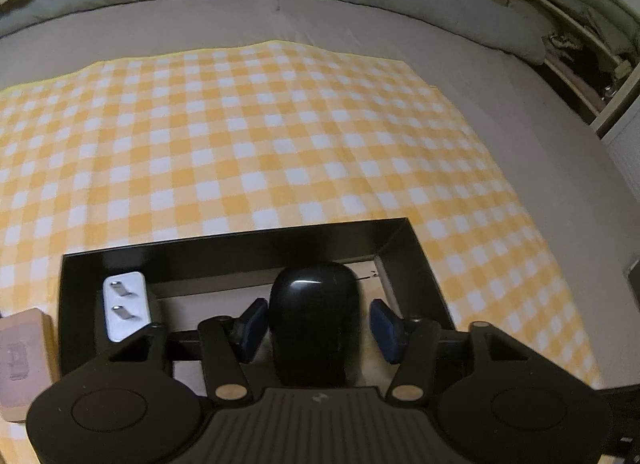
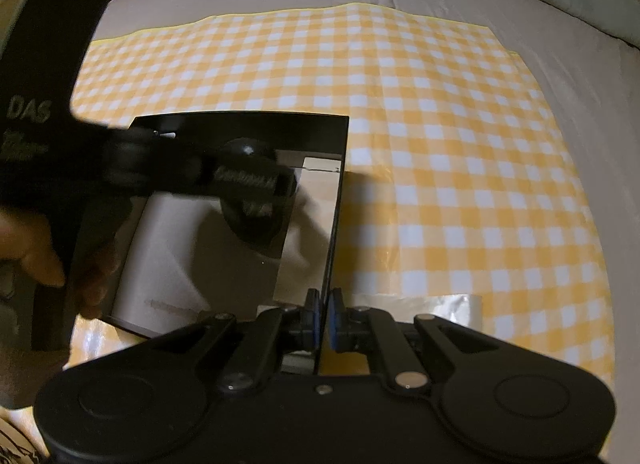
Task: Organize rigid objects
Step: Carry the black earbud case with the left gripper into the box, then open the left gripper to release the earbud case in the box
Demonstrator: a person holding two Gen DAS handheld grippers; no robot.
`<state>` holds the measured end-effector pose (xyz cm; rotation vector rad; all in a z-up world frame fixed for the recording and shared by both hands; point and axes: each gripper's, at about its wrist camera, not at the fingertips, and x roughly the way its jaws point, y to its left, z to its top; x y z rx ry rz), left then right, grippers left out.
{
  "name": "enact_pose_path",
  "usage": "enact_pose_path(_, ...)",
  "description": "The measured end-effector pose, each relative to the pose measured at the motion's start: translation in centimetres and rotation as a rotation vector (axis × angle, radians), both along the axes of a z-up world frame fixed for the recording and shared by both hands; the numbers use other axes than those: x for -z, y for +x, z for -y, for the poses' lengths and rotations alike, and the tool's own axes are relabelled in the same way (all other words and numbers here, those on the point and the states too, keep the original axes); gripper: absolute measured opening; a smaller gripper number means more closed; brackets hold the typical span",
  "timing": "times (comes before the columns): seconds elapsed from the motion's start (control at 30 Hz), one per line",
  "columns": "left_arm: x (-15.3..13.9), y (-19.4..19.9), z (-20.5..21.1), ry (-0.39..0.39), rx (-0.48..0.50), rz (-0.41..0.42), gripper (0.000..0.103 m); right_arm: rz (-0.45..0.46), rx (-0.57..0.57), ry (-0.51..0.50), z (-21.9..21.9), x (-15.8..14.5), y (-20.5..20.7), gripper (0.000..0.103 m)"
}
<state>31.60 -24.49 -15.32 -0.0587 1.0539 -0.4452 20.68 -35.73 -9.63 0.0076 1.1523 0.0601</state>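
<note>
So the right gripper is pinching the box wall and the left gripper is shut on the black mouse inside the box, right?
Not quite. The left wrist view shows the left gripper open, its pads clear of the mouse on both sides. The rest holds: the right gripper pinches the box wall, and the mouse is inside.

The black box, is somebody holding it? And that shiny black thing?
Right gripper pinches the black box by its right wall. Left gripper is open around the shiny black thing, not squeezing it.
</note>
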Motion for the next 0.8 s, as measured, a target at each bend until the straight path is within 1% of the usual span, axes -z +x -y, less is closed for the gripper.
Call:
enact_pose_path(0.03, 0.0, 0.0, 0.0, 0.0, -0.006, 0.0, 0.077, 0.001, 0.001, 0.002, 0.0, 0.0, 0.0, 0.005)
enact_pose_path(0.07, 0.0, 0.1, 0.1, 0.001, -0.005, 0.001, 0.079, 0.002, 0.004, 0.006, 0.1, 0.1, 0.0, 0.005)
enact_pose_path(0.17, -0.1, 0.0, -0.1, 0.0, -0.004, -0.003, 0.079, 0.0, 0.012, 0.015, 0.2, 0.2, 0.0, 0.005)
enact_pose_path(0.43, -1.4, -0.8, -1.2, -0.013, -0.015, 0.002, 0.081, 0.002, -0.019, -0.01, -0.2, 0.0, -0.2, 0.005)
enact_pose_path(0.57, -1.6, -1.0, -1.3, -0.014, -0.01, 0.001, 0.081, 0.003, -0.012, -0.006, -0.2, -0.1, -0.4, 0.006)
enact_pose_path(0.67, -1.2, -0.9, -1.3, -0.027, -0.007, -0.024, 0.081, 0.002, -0.003, -0.003, -0.1, -0.2, -0.6, 0.007)
enact_pose_path(0.8, -0.1, -0.8, -0.4, -0.018, 0.003, -0.05, 0.08, 0.002, -0.007, -0.006, -0.3, -0.3, -1.0, 0.007)
